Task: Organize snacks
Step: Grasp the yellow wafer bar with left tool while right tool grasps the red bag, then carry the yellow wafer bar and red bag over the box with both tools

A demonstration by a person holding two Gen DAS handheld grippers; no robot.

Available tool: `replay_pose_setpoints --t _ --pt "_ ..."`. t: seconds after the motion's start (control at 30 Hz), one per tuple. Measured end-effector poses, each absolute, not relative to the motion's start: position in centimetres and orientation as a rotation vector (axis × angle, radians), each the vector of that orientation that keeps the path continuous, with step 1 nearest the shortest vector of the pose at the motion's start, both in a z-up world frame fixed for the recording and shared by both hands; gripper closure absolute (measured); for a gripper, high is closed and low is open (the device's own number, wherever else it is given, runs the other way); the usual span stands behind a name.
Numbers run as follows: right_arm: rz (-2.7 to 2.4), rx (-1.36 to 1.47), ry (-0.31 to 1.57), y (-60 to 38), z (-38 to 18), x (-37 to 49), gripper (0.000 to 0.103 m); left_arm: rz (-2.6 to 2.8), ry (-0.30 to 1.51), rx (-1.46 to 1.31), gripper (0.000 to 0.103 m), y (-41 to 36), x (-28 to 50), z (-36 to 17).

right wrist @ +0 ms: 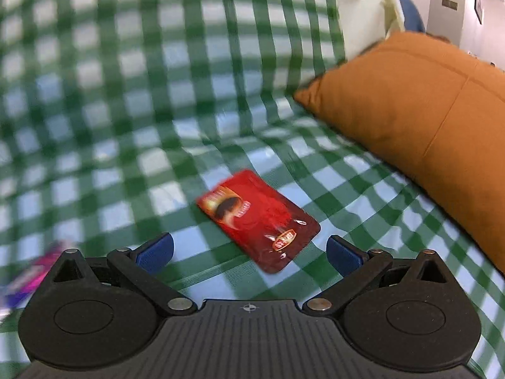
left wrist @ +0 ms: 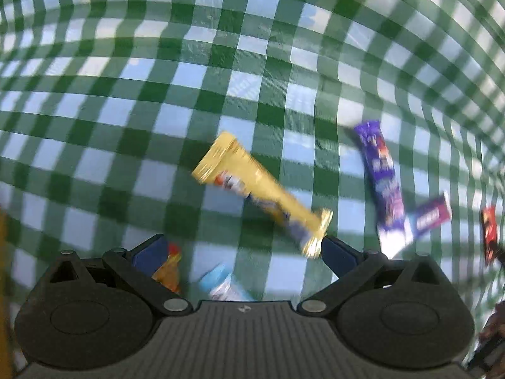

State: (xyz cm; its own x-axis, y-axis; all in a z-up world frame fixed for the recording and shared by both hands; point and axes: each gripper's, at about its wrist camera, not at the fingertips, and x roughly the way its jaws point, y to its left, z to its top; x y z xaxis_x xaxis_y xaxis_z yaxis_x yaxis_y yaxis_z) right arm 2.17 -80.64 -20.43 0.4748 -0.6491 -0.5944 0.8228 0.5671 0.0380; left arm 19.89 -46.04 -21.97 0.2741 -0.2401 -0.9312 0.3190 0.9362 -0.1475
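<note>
Left tongs (left wrist: 243, 249) spread wide above the green-checked cloth (left wrist: 126, 94), a yellow snack bar (left wrist: 262, 189) lying diagonally just beyond them and a purple bar (left wrist: 383, 183) to its right. Right tongs (right wrist: 249, 251) likewise released, a red snack packet (right wrist: 257, 219) flat on the cloth between their tips, an orange cushion (right wrist: 426, 120) far right.

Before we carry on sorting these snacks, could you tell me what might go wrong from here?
1. The open left hand-held gripper has several wrappers crowded at its fingers, so closing may catch the yellow bar by its crimped end only.
2. The red packet lies flat on loose checked cloth; the right hand-held gripper could pinch fabric.
</note>
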Motion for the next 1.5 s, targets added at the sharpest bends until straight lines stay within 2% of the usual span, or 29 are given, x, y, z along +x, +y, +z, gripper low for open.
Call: replay_pose_setpoints --t 0.17,0.4,0.43,0.47,0.5,0.53,0.57,0.7,0.83,1.07,1.37,1.5 --pt "-0.976 0.409 0.582 -84.3 -23.7 4.2 0.0 -0.36 1.249 0.017 0.0 -47.4 22.1 -23.2" --pt "-0.987 0.411 0.511 -86.0 -24.2 5.5 0.0 -0.351 1.223 -0.004 0.001 -48.1 23.2 -23.4" --pt "-0.987 0.405 0.517 -86.0 -24.1 5.6 0.0 -0.345 1.217 -0.005 0.01 -48.1 23.1 -23.3" --pt "-0.985 0.407 0.521 -86.0 -24.0 5.6 0.005 -0.329 1.197 0.014 0.037 -48.1 23.0 -22.9" --pt "-0.963 0.412 0.509 -85.8 -23.9 5.5 0.016 -0.332 1.177 0.037 0.056 -48.1 23.0 -22.5" --pt "-0.947 0.4 0.504 -85.4 -23.6 5.4 0.023 -0.365 1.187 0.025 0.08 -48.0 23.4 -22.1" --pt "-0.931 0.391 0.506 -85.0 -23.5 5.3 0.033 -0.389 1.218 -0.022 0.088 -47.5 23.7 -21.9" --pt "-0.918 0.398 0.493 -83.4 -23.1 4.4 0.038 -0.428 1.187 0.003 0.089 -46.5 23.3 -20.5" --pt "-0.903 0.41 0.442 -80.1 -22.2 1.8 0.039 -0.515 1.15 0.023 0.089 -44.3 22.2 -17.8" --pt "-0.72 0.438 0.335 -65.1 -18.7 -4.9 0.039 -0.595 1.09 0.037 0.089 -36.5 18.5 -12.1" --pt "-0.588 0.59 0.382 -48.3 -16.7 -7.7 0.039 -0.543 1.107 0.077 0.089 -25.9 14.8 -7.7" --pt "-0.508 0.573 0.392 -42.4 -13.9 -7.9 0.039 -0.532 1.121 0.06 0.089 -20.5 12.8 -5.4"
